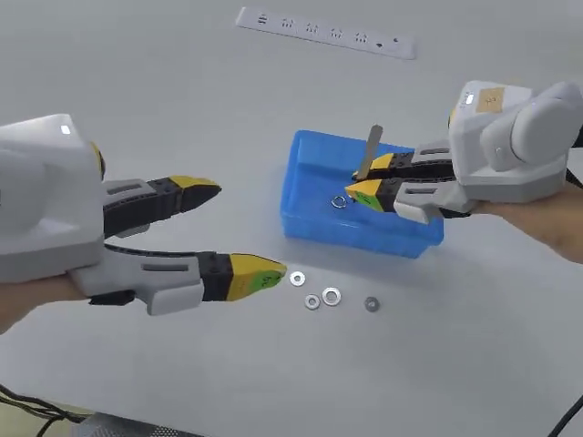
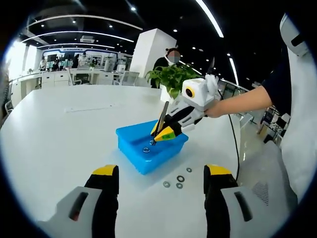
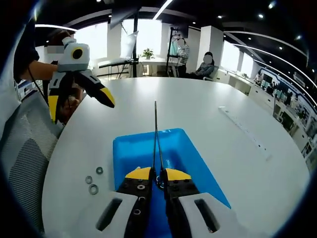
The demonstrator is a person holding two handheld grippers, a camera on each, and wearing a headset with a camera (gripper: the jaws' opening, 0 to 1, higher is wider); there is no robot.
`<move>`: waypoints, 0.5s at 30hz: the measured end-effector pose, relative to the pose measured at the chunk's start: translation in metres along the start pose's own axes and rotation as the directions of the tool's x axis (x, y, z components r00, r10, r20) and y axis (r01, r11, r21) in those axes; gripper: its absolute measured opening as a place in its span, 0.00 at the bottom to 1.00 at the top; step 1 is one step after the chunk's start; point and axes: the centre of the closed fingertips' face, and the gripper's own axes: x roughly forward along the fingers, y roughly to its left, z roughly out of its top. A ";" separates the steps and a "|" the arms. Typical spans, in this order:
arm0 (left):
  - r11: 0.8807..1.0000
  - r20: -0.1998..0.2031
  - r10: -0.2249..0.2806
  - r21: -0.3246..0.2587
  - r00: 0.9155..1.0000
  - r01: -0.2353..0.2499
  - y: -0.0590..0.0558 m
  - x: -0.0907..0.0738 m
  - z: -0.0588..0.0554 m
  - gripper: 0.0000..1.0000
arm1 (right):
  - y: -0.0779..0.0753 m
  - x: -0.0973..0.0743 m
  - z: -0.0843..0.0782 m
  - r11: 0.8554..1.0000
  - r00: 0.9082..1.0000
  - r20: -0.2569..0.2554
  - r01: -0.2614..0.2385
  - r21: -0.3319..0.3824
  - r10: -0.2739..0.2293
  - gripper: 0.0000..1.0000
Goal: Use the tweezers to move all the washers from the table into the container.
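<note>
My right gripper (image 1: 363,180) is shut on grey tweezers (image 1: 373,146) over the blue container (image 1: 314,223). One washer (image 1: 339,202) is inside the container, right at the gripper's lower fingertip; I cannot tell if the tweezers touch it. Several washers (image 1: 322,298) lie on the table in front of the container. My left gripper (image 1: 239,232) is open and holds nothing, its lower fingertip close to the leftmost washer. In the left gripper view my own left gripper (image 2: 162,171) frames the container (image 2: 148,161), tweezers (image 2: 162,116) and washers (image 2: 174,181). My right gripper (image 3: 158,173) pinches the tweezers (image 3: 155,134) above the container (image 3: 131,148).
A white power strip (image 1: 323,32) lies at the far side of the white table. Cables hang at the near left edge (image 1: 36,410). A potted plant (image 2: 171,77) stands beyond the container. People sit in the background (image 3: 205,64).
</note>
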 end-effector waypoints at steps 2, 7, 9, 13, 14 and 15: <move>1.000 -0.015 0.002 0.007 1.000 -0.001 0.000 0.001 -0.003 0.74 | 0.000 0.001 -0.003 1.000 1.000 -0.002 0.002 0.004 -0.002 0.09; 1.000 -0.029 0.000 0.003 1.000 0.000 -0.001 0.001 -0.006 0.74 | -0.002 0.002 -0.010 1.000 1.000 -0.016 0.011 0.004 -0.011 0.09; 1.000 -0.029 -0.001 0.004 1.000 0.002 -0.001 0.001 -0.006 0.74 | -0.002 0.002 -0.011 1.000 1.000 -0.014 0.012 0.007 -0.012 0.09; 1.000 -0.039 0.000 0.010 0.999 0.001 -0.002 0.001 -0.007 0.73 | -0.002 0.002 -0.013 1.000 1.000 -0.013 0.010 0.013 -0.010 0.09; 1.000 -0.041 -0.001 0.011 0.999 0.001 -0.002 0.002 -0.008 0.73 | -0.002 0.002 -0.014 1.000 1.000 -0.013 0.011 0.014 -0.011 0.09; 1.000 -0.041 -0.002 0.012 0.999 0.002 -0.002 0.002 -0.007 0.73 | -0.002 0.002 -0.015 1.000 1.000 -0.015 0.012 0.012 -0.012 0.09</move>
